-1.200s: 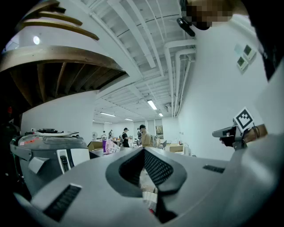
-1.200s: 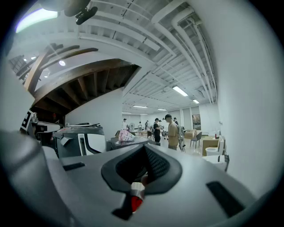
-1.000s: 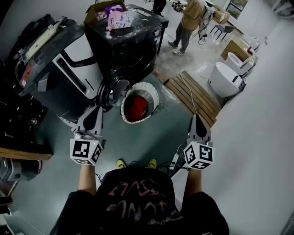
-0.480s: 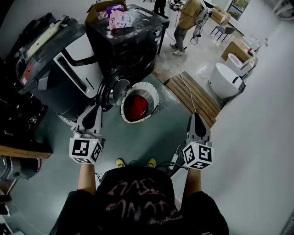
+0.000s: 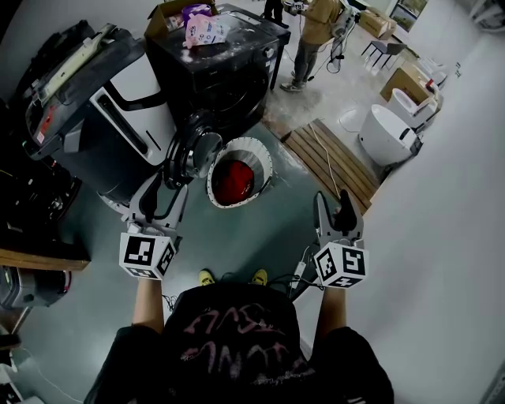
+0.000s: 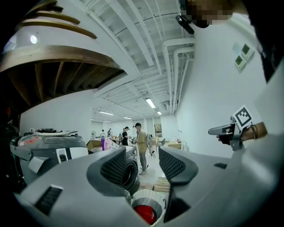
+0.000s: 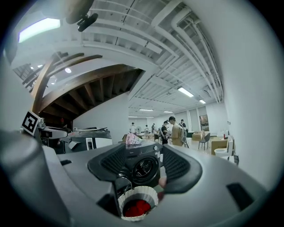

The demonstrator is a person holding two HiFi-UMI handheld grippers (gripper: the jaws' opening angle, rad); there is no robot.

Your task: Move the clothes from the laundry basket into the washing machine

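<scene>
A white ribbed laundry basket [image 5: 260,155] stands on the floor with red clothes [image 5: 233,181] inside; it also shows low in the left gripper view [image 6: 153,197] and the right gripper view [image 7: 141,193]. Behind it is the black washing machine [image 5: 217,75], its round door [image 5: 189,154] swung open toward the basket. My left gripper [image 5: 161,191] is held level, near the door and left of the basket, jaws opening with nothing between them. My right gripper [image 5: 334,213] hangs right of the basket, jaws opening, also empty.
A grey-and-white appliance [image 5: 102,118] stands left of the washer. A pink bag [image 5: 203,30] and a cardboard box [image 5: 170,11] sit on top of the washer. A wooden slatted platform [image 5: 331,162] and a white tub [image 5: 387,136] lie to the right. A person [image 5: 316,31] stands behind.
Both grippers' jaws were together in the earlier frames and now stand apart. The hands have stayed where they were.
</scene>
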